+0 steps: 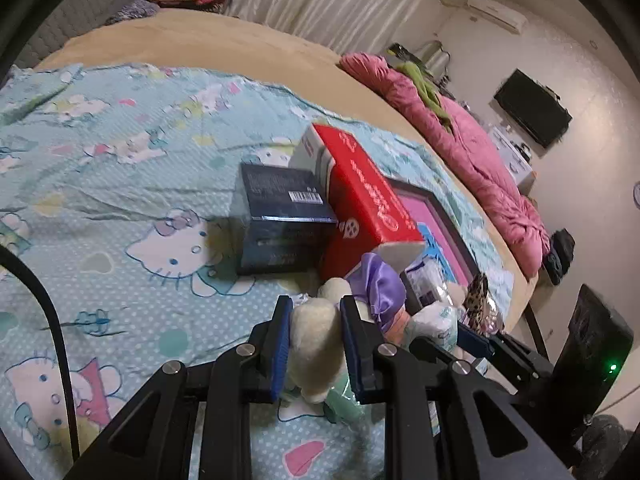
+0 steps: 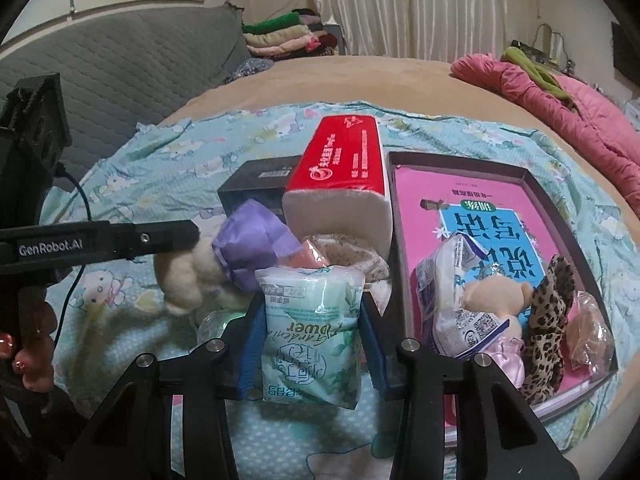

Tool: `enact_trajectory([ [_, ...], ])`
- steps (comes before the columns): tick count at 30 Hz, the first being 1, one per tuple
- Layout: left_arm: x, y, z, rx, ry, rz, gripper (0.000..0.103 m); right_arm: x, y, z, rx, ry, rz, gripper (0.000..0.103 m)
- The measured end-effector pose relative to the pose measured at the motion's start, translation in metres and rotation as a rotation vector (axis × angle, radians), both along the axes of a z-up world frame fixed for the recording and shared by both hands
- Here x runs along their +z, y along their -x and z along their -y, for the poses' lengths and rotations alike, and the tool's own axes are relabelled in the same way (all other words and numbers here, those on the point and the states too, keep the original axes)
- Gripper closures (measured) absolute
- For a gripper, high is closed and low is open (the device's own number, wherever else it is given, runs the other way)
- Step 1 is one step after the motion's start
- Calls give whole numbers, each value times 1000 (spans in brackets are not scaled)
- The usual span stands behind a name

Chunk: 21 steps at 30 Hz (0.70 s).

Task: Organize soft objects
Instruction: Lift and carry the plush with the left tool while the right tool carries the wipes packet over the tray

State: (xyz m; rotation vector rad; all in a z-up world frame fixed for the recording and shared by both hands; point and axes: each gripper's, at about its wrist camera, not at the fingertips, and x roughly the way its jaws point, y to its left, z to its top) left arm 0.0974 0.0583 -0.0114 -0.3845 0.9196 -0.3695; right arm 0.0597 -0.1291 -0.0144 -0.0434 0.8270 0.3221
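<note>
We are working over a bed [image 2: 360, 80] carrying a cartoon-print sheet [image 1: 120, 200], curtains [image 2: 440, 8] hanging behind. Left tongs [image 1: 314, 344] are pinching a cream plush toy [image 1: 316, 356]; right tongs [image 2: 310, 344] are pinching a tissue pack [image 2: 310, 336].

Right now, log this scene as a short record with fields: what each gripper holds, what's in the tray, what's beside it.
left gripper: shut on cream plush toy
right gripper: shut on green tissue pack
tray: pink book, white packet, small bear, leopard-print fabric
beside tray: red tissue pack, dark box, purple cloth
surface: Hello Kitty sheet
</note>
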Motion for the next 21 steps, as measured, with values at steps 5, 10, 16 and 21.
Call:
enact_trajectory([
  [5,21,10,0,23,-10,25,78,12,6,6,-5,-22,31,58],
  [10,44,17,9,34,-31,58,78,26,12,19,-23,-43,72,58],
  [16,67,23,27,25,-72,92,78,40,17,39,-72,-86,112,58],
  [21,81,26,44,14,-110,116,78,48,20,58,-108,-115,133,58],
])
